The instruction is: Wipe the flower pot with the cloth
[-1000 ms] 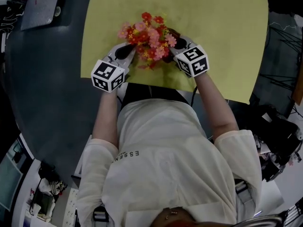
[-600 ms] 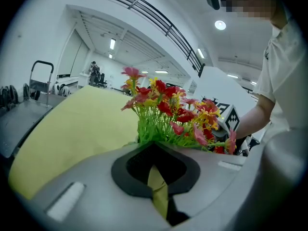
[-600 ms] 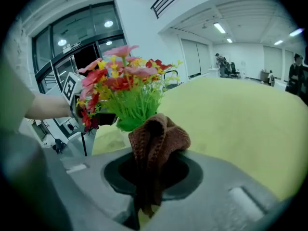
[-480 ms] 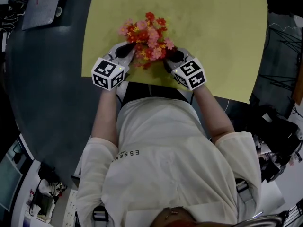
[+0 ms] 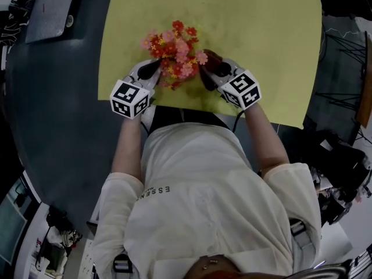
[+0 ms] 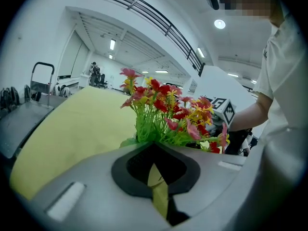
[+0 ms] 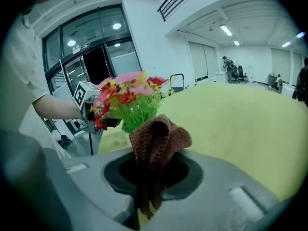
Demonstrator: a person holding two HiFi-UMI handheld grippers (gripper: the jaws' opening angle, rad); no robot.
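Observation:
A bunch of red, pink and yellow flowers [image 5: 173,52] stands near the front edge of the yellow tabletop [image 5: 261,34]. The blooms hide the pot under them in every view. My left gripper [image 5: 154,68] sits at the flowers' left side, jaws shut, with only the yellow table showing through the slit [image 6: 155,167]. The flowers [image 6: 163,112] rise just beyond it. My right gripper [image 5: 208,70] is at the flowers' right side, shut on a brown knitted cloth [image 7: 156,137]. The cloth [image 5: 213,58] bulges out of the jaws [image 7: 150,172] towards the green stems [image 7: 139,113].
The table's front edge runs just under both grippers, with the person's body right behind it. A grey slab [image 5: 49,7] lies on the dark floor at the upper left. Cables and dark gear [image 5: 343,92] stand to the right of the table.
My right gripper with the cloth has slid along the near right side of the flowers, ending a little further right. The left gripper has stayed beside the flowers.

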